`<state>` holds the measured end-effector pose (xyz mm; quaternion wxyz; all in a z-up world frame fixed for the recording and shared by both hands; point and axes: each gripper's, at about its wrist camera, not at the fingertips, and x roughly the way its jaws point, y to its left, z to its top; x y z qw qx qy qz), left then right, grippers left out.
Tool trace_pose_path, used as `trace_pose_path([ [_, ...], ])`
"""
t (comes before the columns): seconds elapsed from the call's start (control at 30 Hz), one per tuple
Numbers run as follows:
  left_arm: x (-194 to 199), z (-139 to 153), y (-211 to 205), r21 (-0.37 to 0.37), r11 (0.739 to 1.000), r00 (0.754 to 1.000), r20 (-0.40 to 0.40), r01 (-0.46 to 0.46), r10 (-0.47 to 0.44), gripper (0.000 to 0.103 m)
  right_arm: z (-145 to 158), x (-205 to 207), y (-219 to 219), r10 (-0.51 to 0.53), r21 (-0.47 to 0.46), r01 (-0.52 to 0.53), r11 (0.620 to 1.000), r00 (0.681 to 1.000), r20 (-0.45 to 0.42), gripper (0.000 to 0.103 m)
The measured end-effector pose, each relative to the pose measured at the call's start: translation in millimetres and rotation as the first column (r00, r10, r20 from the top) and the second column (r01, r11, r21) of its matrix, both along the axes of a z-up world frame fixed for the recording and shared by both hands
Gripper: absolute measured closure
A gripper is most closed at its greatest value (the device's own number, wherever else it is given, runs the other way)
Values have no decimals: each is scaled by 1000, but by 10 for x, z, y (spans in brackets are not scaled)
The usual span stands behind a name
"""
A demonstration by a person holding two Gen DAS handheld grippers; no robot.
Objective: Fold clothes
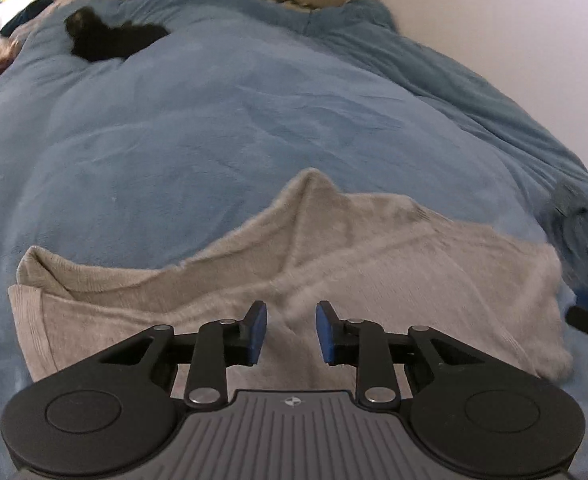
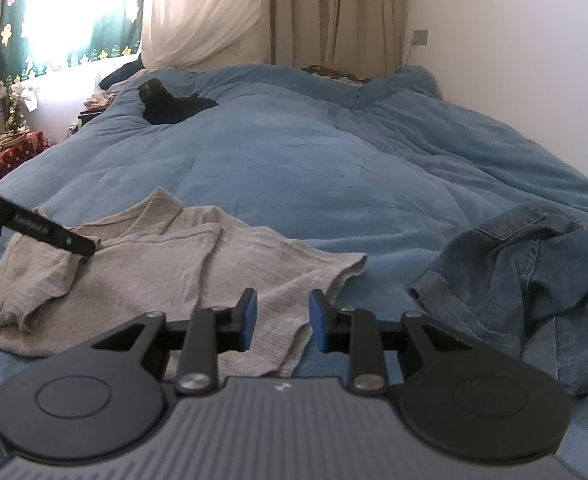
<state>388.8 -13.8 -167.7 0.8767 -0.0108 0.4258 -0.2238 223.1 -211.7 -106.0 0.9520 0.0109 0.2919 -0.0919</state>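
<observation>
A blue duvet (image 2: 294,168) covers the bed and fills most of both views. On it, in the lower left of the right wrist view, lies a grey shirt (image 2: 165,272), partly folded, with one sleeve laid across its front. A crumpled denim garment (image 2: 534,280) sits at lower right, apart from the shirt. A small black item (image 2: 169,108) rests far up the bed, upper left. The left gripper (image 1: 291,332) hangs over the shirt, jaws apart and empty. The right gripper (image 2: 283,322) hangs over the shirt's lower edge, jaws apart, nothing between them.
</observation>
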Motion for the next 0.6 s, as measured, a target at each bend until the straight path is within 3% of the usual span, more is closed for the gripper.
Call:
trace_pose_path([
  [0.3, 304, -178, -34, -5, 999, 996, -84, 41, -41, 77, -59, 101, -120, -33, 45, 33, 998, 999, -10, 72],
  [0.43, 364, -212, 63, -30, 999, 993, -115, -11, 8, 96, -72, 129, -112, -35, 41, 36, 999, 999, -13, 72],
  [0.6, 334, -167, 284, -155, 987, 991, -132, -32, 12, 100, -45, 152, -87, -32, 37, 32, 999, 999, -7, 72],
])
